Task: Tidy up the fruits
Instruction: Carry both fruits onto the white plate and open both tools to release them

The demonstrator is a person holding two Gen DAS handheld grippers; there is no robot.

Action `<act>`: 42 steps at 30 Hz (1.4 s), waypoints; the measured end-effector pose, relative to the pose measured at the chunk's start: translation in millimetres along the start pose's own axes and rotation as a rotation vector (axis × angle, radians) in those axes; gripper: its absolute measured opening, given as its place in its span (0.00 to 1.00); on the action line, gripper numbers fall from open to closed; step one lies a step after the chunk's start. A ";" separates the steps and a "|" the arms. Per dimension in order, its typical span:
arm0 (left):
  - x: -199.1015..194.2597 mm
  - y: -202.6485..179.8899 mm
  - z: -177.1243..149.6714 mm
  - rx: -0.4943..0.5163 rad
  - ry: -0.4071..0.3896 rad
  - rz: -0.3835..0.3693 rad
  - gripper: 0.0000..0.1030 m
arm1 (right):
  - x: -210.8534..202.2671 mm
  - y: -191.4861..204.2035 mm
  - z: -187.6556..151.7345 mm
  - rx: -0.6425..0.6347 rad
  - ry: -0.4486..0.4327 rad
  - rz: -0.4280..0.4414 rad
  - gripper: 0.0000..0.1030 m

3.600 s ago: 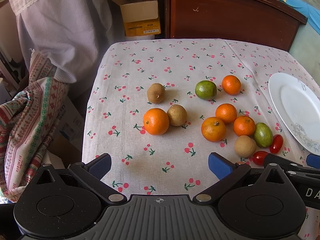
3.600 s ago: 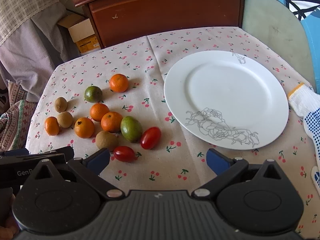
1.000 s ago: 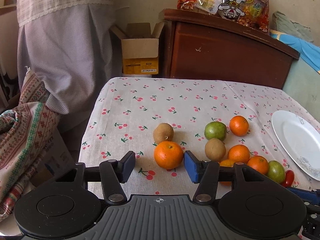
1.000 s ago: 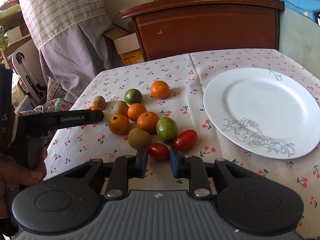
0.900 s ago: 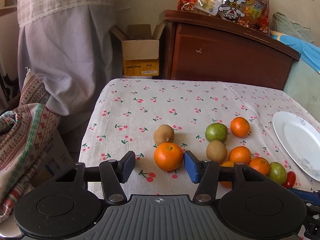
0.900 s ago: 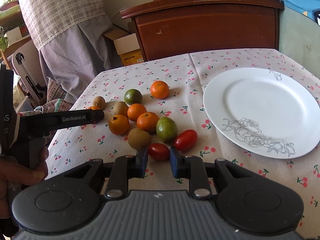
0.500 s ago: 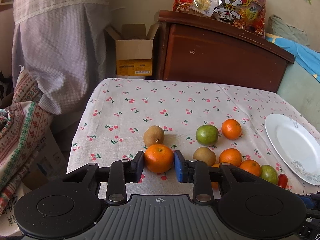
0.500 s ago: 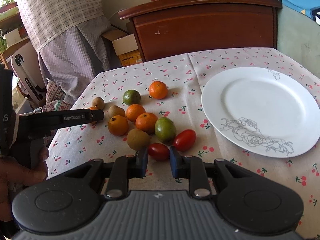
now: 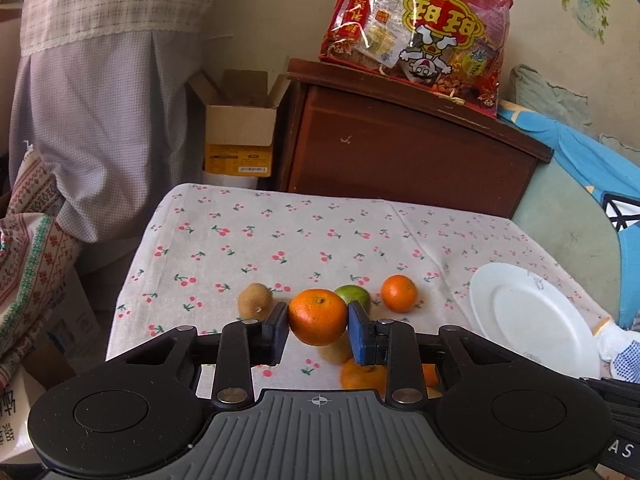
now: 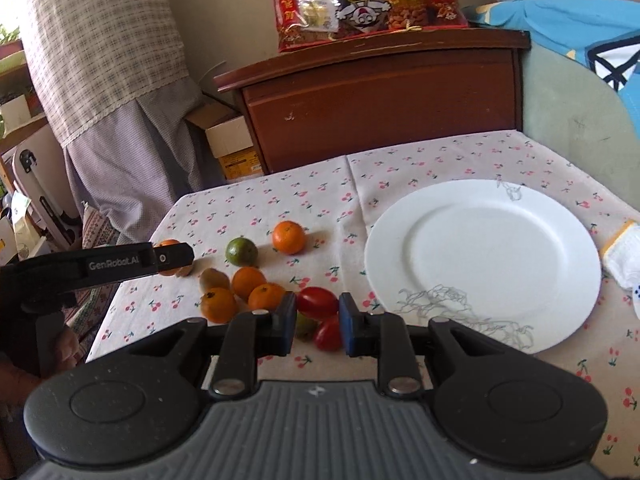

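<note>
My left gripper (image 9: 318, 326) is shut on an orange (image 9: 317, 316) and holds it above the cherry-print tablecloth (image 9: 280, 240). My right gripper (image 10: 317, 318) is shut on a red cherry tomato (image 10: 317, 303), lifted over a second tomato (image 10: 328, 334) and a green fruit (image 10: 304, 326). Other oranges (image 10: 289, 237), a green lime (image 10: 241, 251) and a brown kiwi (image 9: 255, 300) lie on the cloth. The white plate (image 10: 484, 256) lies to the right with nothing on it. The left gripper also shows in the right wrist view (image 10: 172, 260).
A brown wooden cabinet (image 9: 400, 152) with a red snack bag (image 9: 416, 32) stands behind the table. A cardboard box (image 9: 240, 136) sits on the floor at the back left. A white glove (image 10: 624, 256) lies right of the plate.
The left gripper has closed on the orange and lifted it off the cloth. The right gripper has lifted the cherry tomato it was shut on. Both views sit higher now.
</note>
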State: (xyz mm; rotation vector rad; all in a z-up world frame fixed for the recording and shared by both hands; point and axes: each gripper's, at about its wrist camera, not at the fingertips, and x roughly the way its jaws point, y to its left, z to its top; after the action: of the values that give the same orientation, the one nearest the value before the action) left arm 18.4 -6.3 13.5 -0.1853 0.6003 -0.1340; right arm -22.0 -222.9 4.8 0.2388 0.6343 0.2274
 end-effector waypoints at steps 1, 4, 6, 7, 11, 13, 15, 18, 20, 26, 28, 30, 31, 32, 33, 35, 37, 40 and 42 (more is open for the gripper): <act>-0.3 -4.5 1.3 -0.002 0.000 -0.022 0.28 | -0.8 -5.2 1.6 0.014 -0.006 -0.015 0.22; 3.5 -20.5 2.9 -0.008 0.012 -0.093 0.28 | -1.8 -21.5 4.3 0.064 -0.016 -0.061 0.22; 9.0 -31.6 3.1 -0.011 0.027 -0.140 0.28 | -2.5 -31.2 4.2 0.097 -0.018 -0.090 0.22; 12.3 -37.2 2.6 -0.018 0.038 -0.167 0.28 | -2.8 -35.3 4.1 0.111 -0.019 -0.103 0.22; 24.9 -59.9 -0.9 0.001 0.069 -0.227 0.28 | -4.0 -47.5 3.1 0.143 -0.020 -0.149 0.22; 32.0 -68.2 -2.8 -0.004 0.089 -0.251 0.28 | -3.6 -52.9 1.7 0.160 -0.016 -0.162 0.22; 38.5 -76.4 -4.2 -0.006 0.107 -0.273 0.28 | -3.2 -57.8 0.4 0.176 -0.009 -0.167 0.22; 44.4 -87.9 -6.5 0.008 0.120 -0.289 0.28 | -2.9 -61.7 -0.9 0.184 -0.006 -0.185 0.22; 48.9 -93.5 -8.1 0.008 0.133 -0.299 0.28 | -2.6 -64.3 -2.3 0.196 -0.001 -0.189 0.22; 57.7 -104.2 -11.0 0.018 0.157 -0.311 0.29 | -3.6 -70.5 -2.2 0.219 -0.008 -0.213 0.26; 57.6 -106.3 -10.8 0.024 0.153 -0.309 0.30 | -5.0 -71.5 -2.0 0.226 -0.012 -0.219 0.26; 55.8 -107.5 -9.2 0.023 0.150 -0.313 0.35 | -6.0 -72.2 -1.8 0.232 -0.013 -0.215 0.27; 53.9 -107.7 -8.2 0.022 0.145 -0.312 0.37 | -6.0 -72.0 -1.2 0.230 -0.011 -0.213 0.27; 51.3 -107.7 -6.7 0.022 0.140 -0.308 0.46 | -6.4 -71.3 -1.1 0.226 -0.011 -0.213 0.28; 48.6 -107.4 -5.2 0.022 0.132 -0.304 0.53 | -6.9 -70.6 -0.7 0.223 -0.011 -0.213 0.31; 41.5 -104.3 -0.9 0.019 0.115 -0.299 0.54 | -8.4 -69.2 -0.1 0.224 -0.015 -0.207 0.34; 36.1 -99.0 4.5 0.004 0.115 -0.290 0.56 | -10.1 -67.5 0.5 0.221 -0.020 -0.194 0.36; 26.4 -88.0 13.1 -0.019 0.108 -0.260 0.62 | -11.9 -63.3 0.9 0.207 -0.021 -0.175 0.41; 19.6 -82.4 17.4 -0.017 0.104 -0.240 0.64 | -13.6 -60.4 0.4 0.203 -0.021 -0.167 0.43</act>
State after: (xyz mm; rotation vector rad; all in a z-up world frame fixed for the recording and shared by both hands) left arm 38.5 -87.8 34.3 -0.2678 0.6819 -0.3723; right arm -24.1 -284.0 -4.7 0.3811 0.6531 -0.0003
